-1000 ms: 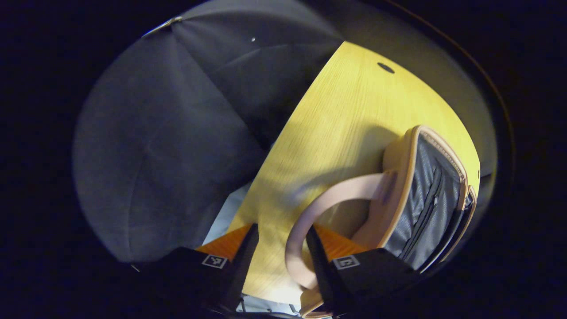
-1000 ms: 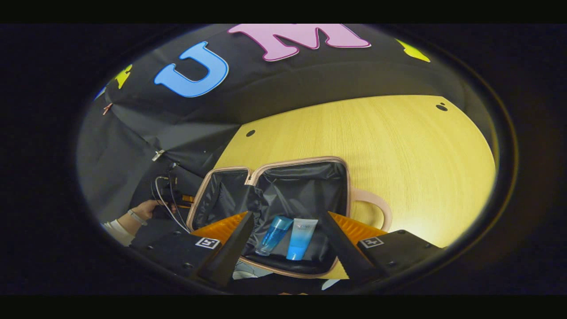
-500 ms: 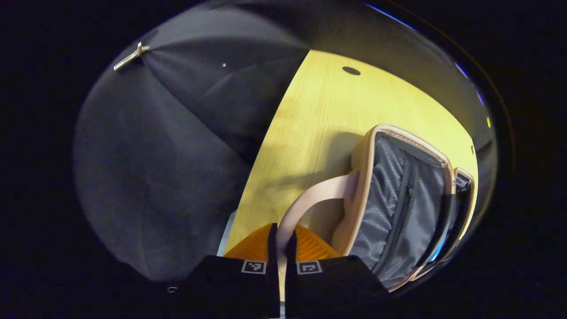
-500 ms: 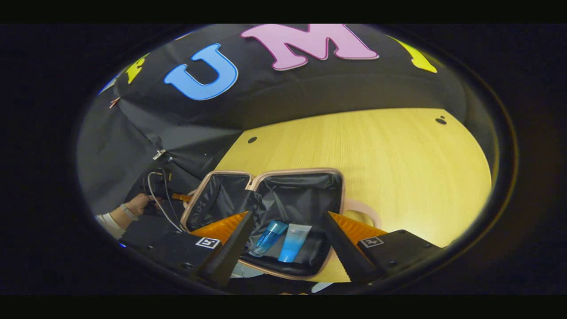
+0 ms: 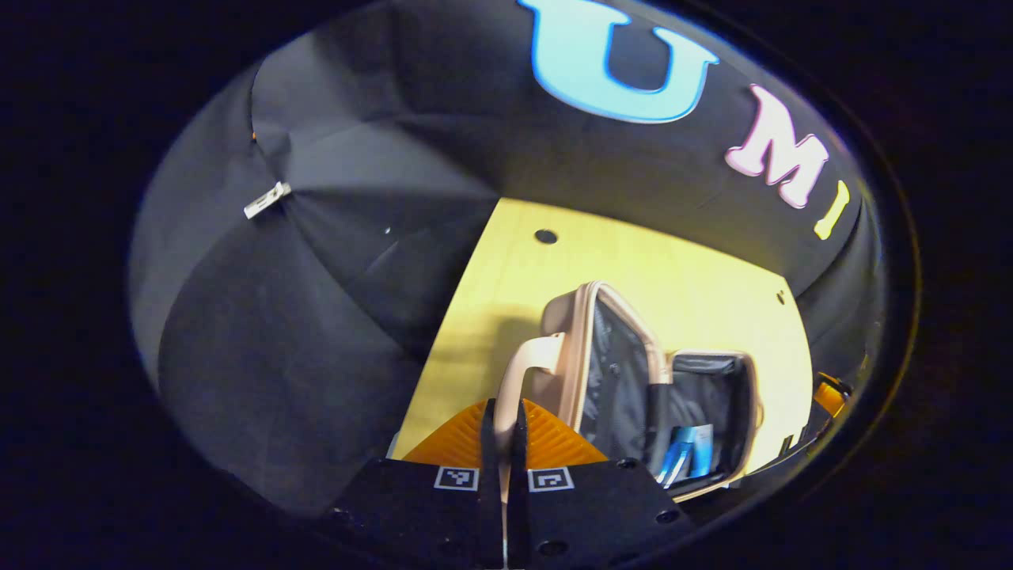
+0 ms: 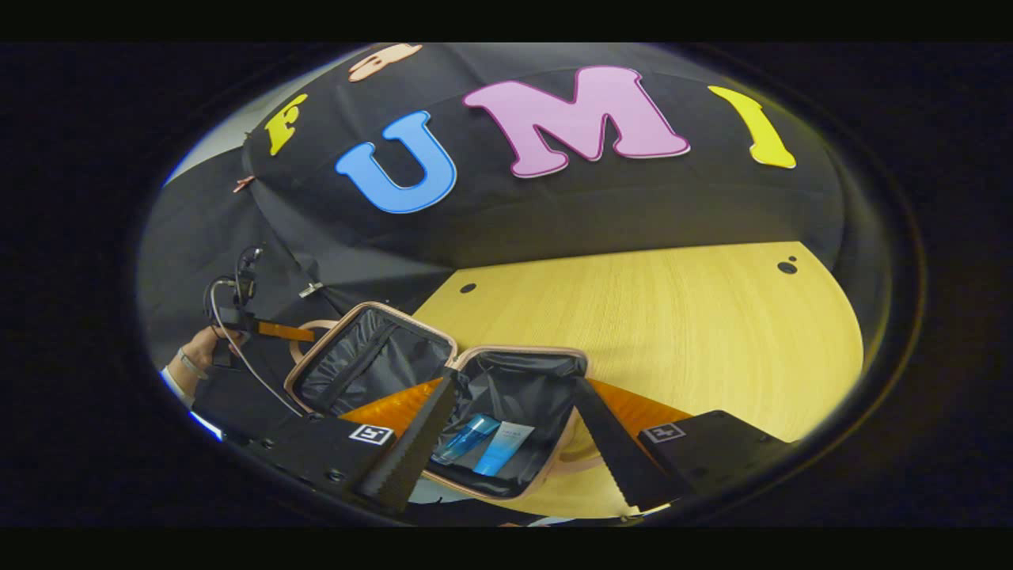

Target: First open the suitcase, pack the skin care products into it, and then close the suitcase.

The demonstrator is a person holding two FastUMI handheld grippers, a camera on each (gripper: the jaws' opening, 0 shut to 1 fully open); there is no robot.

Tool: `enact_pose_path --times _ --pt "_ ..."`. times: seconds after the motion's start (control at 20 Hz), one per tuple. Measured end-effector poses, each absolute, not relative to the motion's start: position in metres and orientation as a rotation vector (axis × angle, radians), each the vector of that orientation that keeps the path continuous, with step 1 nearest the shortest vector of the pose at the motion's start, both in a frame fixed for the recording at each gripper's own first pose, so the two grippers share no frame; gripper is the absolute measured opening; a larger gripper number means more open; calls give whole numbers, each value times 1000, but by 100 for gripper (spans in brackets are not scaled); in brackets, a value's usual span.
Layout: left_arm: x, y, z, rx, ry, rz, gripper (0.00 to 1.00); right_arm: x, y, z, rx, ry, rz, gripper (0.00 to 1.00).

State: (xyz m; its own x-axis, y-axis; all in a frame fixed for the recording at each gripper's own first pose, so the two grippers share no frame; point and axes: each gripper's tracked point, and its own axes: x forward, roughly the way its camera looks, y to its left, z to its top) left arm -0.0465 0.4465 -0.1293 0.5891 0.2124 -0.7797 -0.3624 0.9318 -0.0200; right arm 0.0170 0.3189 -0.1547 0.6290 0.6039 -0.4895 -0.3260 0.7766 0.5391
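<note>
On table point(image 6: 673, 332), L tongs point(image 5: 504, 443) clamp suitcase point(image 5: 633, 372) lid handle point(image 5: 518, 380), R tongs point(image 6: 506, 443) agape.

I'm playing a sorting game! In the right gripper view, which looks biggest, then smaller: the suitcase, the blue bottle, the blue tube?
1. Suitcase, by far.
2. Blue bottle and blue tube look alike; no ranking.

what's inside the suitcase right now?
In the suitcase base lie a blue bottle and a blue tube, side by side. The lid's lining hides any pocket contents.
</note>
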Motion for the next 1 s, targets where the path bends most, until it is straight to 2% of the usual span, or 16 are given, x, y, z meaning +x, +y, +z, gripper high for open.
enact_pose_path --times 0.35,0.6,0.8,1.0 --pt "-5 301 -58 -31 777 181 8 7 244 -133 357 618 570 97" --pt "38 163 -63 -153 704 -17 8 -7 204 -137 391 618 554 97" --pt "43 53 -122 -303 791 -184 8 -14 167 -146 398 619 500 97" --pt "57 1 -211 -331 899 -215 8 -28 130 -162 402 649 438 97"
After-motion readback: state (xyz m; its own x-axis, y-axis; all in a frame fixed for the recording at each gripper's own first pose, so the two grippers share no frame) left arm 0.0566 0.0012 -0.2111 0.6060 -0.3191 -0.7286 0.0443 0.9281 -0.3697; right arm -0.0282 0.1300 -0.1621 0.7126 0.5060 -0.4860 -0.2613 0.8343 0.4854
